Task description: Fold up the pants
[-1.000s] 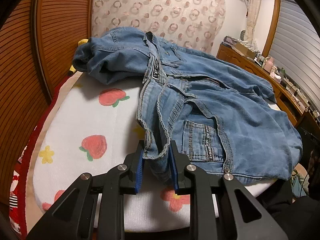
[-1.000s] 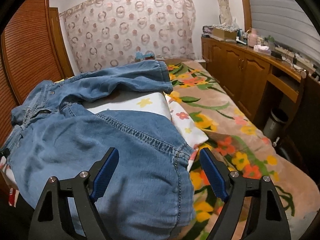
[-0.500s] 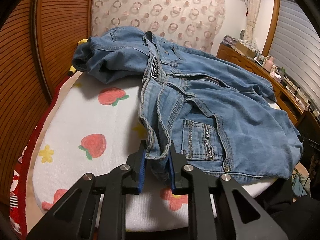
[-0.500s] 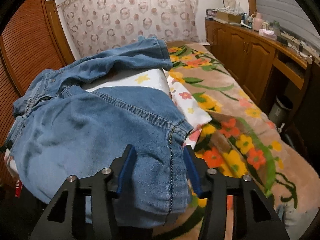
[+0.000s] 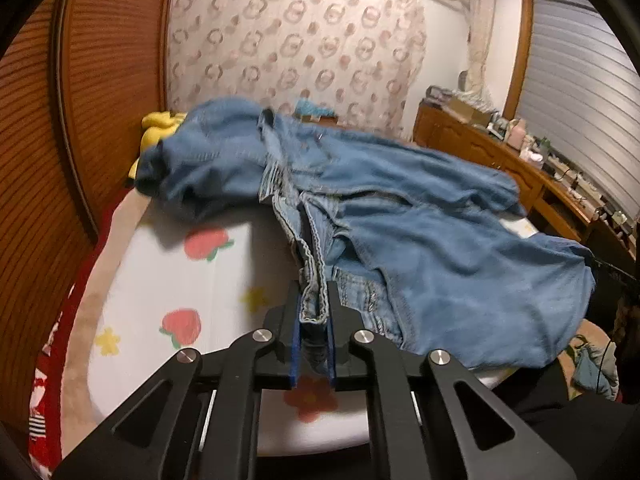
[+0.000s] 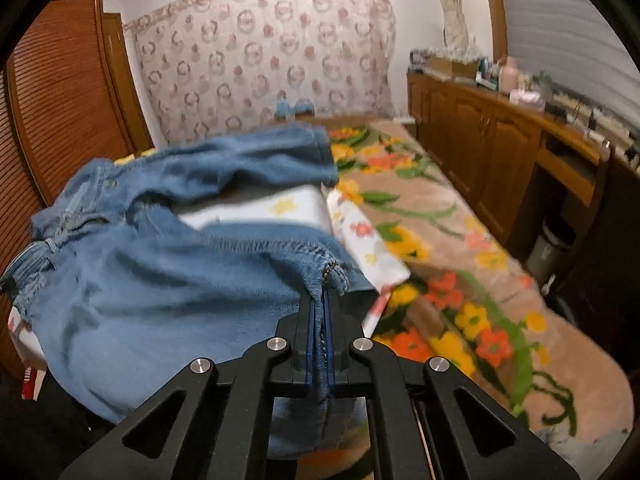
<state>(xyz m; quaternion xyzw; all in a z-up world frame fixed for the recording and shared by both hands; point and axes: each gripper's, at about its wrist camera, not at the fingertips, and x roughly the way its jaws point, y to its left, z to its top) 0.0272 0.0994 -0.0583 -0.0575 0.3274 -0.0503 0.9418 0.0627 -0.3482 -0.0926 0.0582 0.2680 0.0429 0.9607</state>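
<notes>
Left gripper (image 5: 315, 322) has been closing, and its blue pads now pinch the bunched waistband of the jeans (image 5: 440, 240). Right gripper (image 6: 319, 332) has just snapped closed from wide, pads pressed on the hem corner of the near leg, denim sandwiched between them. Both views are blurred, fabric lifting at the pinch points.

Jeans lie crumpled across a white pad (image 5: 192, 280) with strawberry and flower print; the near leg hangs over the front edge, the far leg (image 6: 256, 160) lies twisted toward the curtain. The waist end is rumpled at the left side, by the wooden panel.

Handling, as judged: denim is soft and floppy but fairly heavy, not slippery or fragile. It will sag between the two grips and drag on the pad. Best holds are thick seams: waistband, hem, side seam. Thin single layers could slip out. The waistband grip looks bulky; the hem grip is thin, so watch for slip.

Surface: the pad sits on a bed with a brown floral blanket (image 6: 460, 264). Something yellow (image 5: 158, 128) sits behind the jeans.

Room: slatted wood doors (image 5: 80, 100) to the left, a patterned curtain (image 6: 264, 60) at the back, a cluttered wooden sideboard (image 6: 500, 136) to the right, a small bin (image 6: 550, 244) on the floor.
</notes>
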